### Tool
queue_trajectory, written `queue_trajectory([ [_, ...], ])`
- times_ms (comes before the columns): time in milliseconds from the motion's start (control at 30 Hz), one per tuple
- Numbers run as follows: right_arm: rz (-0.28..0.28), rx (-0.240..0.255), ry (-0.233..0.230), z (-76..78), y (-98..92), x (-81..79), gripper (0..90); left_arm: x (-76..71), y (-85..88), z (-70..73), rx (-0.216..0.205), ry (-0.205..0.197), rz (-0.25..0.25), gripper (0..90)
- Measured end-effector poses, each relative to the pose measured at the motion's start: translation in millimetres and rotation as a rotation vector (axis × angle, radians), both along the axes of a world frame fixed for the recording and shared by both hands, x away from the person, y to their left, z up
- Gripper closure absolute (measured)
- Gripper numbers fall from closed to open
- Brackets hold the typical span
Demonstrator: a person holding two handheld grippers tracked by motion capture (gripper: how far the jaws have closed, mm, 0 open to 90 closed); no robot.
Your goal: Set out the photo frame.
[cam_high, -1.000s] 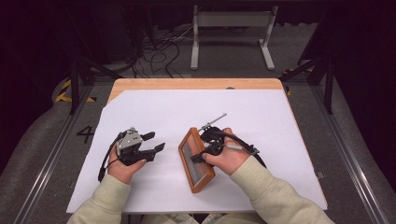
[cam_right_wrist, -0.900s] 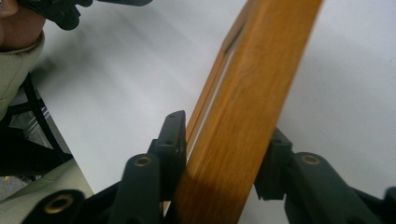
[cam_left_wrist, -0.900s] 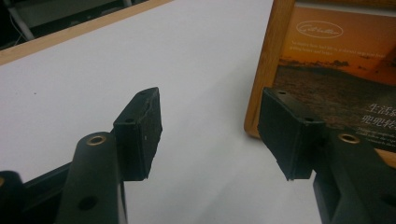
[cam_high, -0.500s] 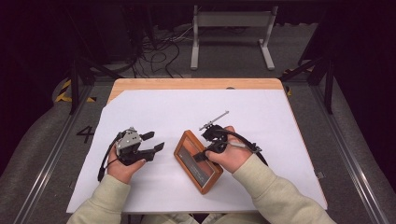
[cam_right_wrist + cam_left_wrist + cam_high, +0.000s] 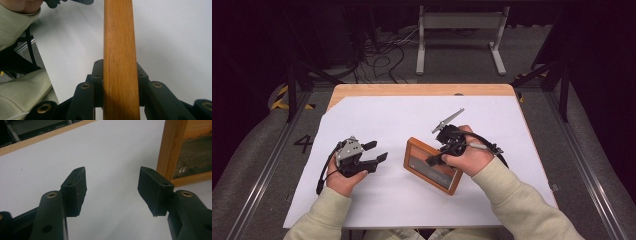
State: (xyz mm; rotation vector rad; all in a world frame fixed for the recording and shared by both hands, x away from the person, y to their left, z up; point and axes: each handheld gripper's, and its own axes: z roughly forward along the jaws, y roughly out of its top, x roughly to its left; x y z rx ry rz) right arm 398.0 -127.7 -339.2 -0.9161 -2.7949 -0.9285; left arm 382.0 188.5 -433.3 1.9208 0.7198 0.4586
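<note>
A wooden picture frame (image 5: 419, 161) with a dark picture in it is tilted up over the white sheet near the table's middle. My right gripper (image 5: 437, 155) is shut on the frame's edge. In the right gripper view the wooden edge (image 5: 119, 37) runs up between both pads of the right gripper (image 5: 120, 80), whose jaws have just been closing on it. My left gripper (image 5: 377, 151) rests on the sheet to the frame's left, open. In the left gripper view the left gripper (image 5: 112, 188) has nothing between its jaws, and the frame's corner (image 5: 172, 150) stands beyond its right pad.
A white sheet (image 5: 412, 120) covers most of the wooden table (image 5: 422, 90). On the floor behind the table stand a metal stand (image 5: 459, 20) and loose cables (image 5: 377, 50). A pale sleeve (image 5: 22, 82) and the left gripper's tip (image 5: 70, 2) show in the right gripper view.
The right hand has risen a little and swung the frame, so its long side now runs diagonally toward the lower right. The left hand and its gripper have stayed put.
</note>
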Motion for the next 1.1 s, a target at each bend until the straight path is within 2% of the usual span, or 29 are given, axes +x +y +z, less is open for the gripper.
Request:
queue_trajectory([
  [100,0.048,-0.010,-0.037,8.9,-4.2,4.2,70.7,0.1,0.2,0.0,0.001,-0.001,-0.001,40.2],
  [267,0.114,-0.029,-0.073,22.1,-9.5,12.0,70.7,-1.0,1.3,-0.1,0.004,-0.002,0.003,40.2],
  [300,0.114,-0.029,-0.073,22.1,-9.5,12.0,70.7,-1.6,2.2,-0.1,0.004,-0.002,0.004,40.2],
  [500,0.205,-0.047,-0.102,35.7,-9.9,23.3,70.7,-4.6,6.3,-0.7,0.004,-0.001,0.020,40.3],
  [700,0.305,-0.061,-0.113,40.8,-4.3,34.9,70.7,-8.1,11.6,-1.4,0.003,0.000,0.035,40.4],
  [833,0.341,-0.073,-0.111,42.0,-1.8,43.7,70.7,-9.2,13.6,-1.9,0.002,0.001,0.041,40.5],
  [1100,0.461,-0.112,-0.123,29.4,1.7,63.0,70.7,-8.3,12.9,-2.8,-0.003,0.006,0.038,40.5],
])
